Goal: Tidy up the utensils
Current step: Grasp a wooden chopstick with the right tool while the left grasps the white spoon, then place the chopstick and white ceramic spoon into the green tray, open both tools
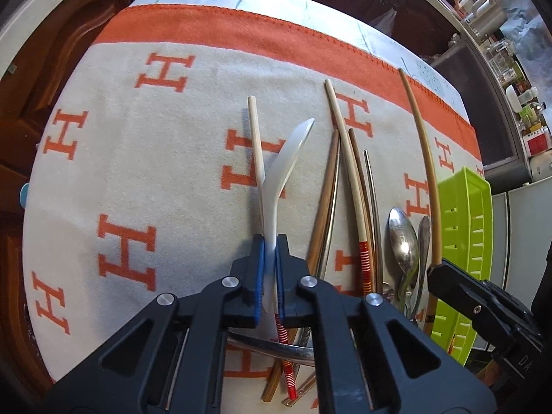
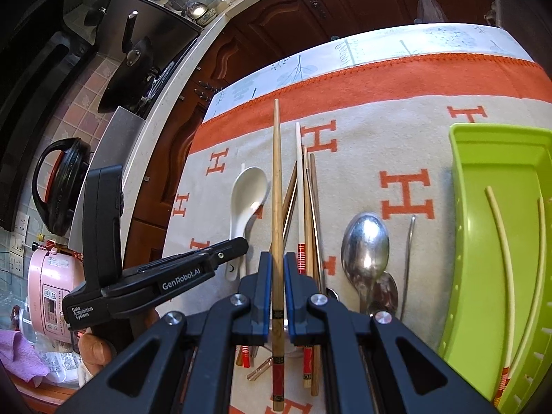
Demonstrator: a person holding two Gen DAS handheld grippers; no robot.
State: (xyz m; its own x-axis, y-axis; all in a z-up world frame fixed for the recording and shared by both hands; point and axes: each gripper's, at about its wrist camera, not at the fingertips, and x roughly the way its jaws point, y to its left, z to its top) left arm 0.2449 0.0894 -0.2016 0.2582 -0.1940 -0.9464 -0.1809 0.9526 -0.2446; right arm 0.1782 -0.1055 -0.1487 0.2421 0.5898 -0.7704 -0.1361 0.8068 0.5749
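My left gripper (image 1: pixel 269 245) is shut on the handle of a white ceramic spoon (image 1: pixel 281 169), held above the cloth; the spoon also shows in the right wrist view (image 2: pixel 246 200). My right gripper (image 2: pixel 277 258) is shut on a brown wooden chopstick (image 2: pixel 276 186), which also shows in the left wrist view (image 1: pixel 422 158). Several chopsticks (image 1: pixel 348 179) and two metal spoons (image 1: pixel 402 238) lie on the H-patterned cloth (image 1: pixel 138 158) between the grippers. A green slotted tray (image 2: pixel 500 241) at the right holds two pale chopsticks (image 2: pixel 503 241).
The cloth's orange border (image 2: pixel 379 76) runs along the table's far side. Dark wooden cabinets (image 2: pixel 310 10) stand behind. A pink rice cooker (image 2: pixel 51 293) and a black pan lid (image 2: pixel 58 186) are at the left, off the table.
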